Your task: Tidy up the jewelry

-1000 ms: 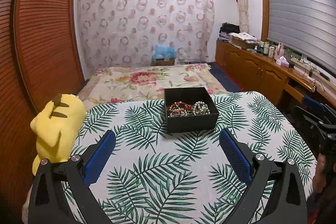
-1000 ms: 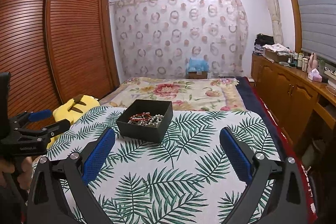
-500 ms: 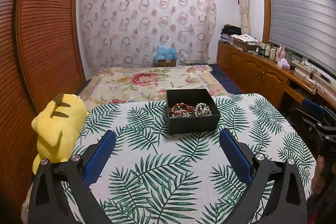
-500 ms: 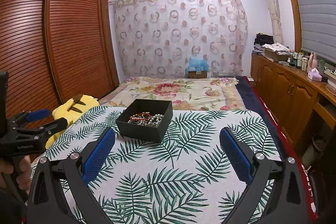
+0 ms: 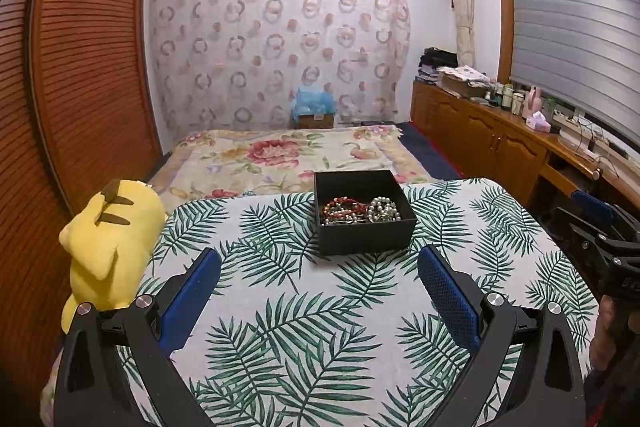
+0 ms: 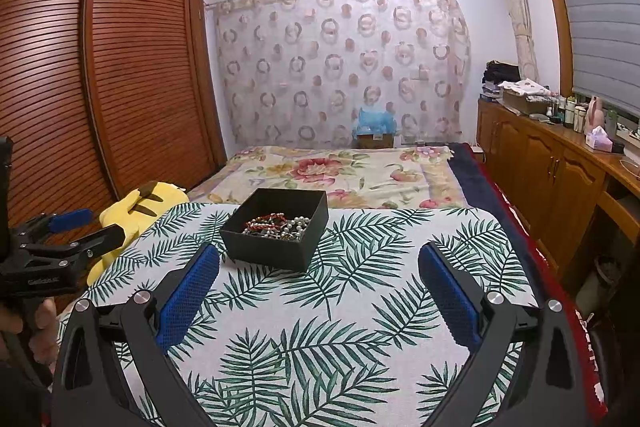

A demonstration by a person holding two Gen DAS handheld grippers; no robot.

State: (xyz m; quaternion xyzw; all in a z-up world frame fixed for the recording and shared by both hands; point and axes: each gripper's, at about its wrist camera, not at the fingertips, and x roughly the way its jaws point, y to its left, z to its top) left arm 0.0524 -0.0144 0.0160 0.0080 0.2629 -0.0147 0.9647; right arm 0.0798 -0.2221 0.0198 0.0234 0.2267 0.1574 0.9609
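Note:
A black open box (image 5: 363, 239) sits on the leaf-print cloth (image 5: 304, 315); it also shows in the right wrist view (image 6: 276, 251). Inside lie a red bead bracelet (image 5: 342, 206) and pearl strands (image 5: 385, 209), tangled together; they also show in the right wrist view (image 6: 280, 225). My left gripper (image 5: 318, 259) is open and empty, held above the cloth short of the box. My right gripper (image 6: 319, 255) is open and empty, to the right of and short of the box. Each gripper appears at the edge of the other's view: the left gripper (image 6: 76, 227) and the right gripper (image 5: 600, 223).
A yellow plush toy (image 5: 108, 247) lies at the table's left edge. A bed with a floral cover (image 5: 280, 155) lies behind the table. A slatted wooden wardrobe (image 6: 100, 87) stands left, and a wooden cabinet (image 5: 500, 143) with bottles runs along the right wall.
Both grippers have risen and drawn back slightly, so the box sits a little lower and smaller in the views. Both stay open and empty.

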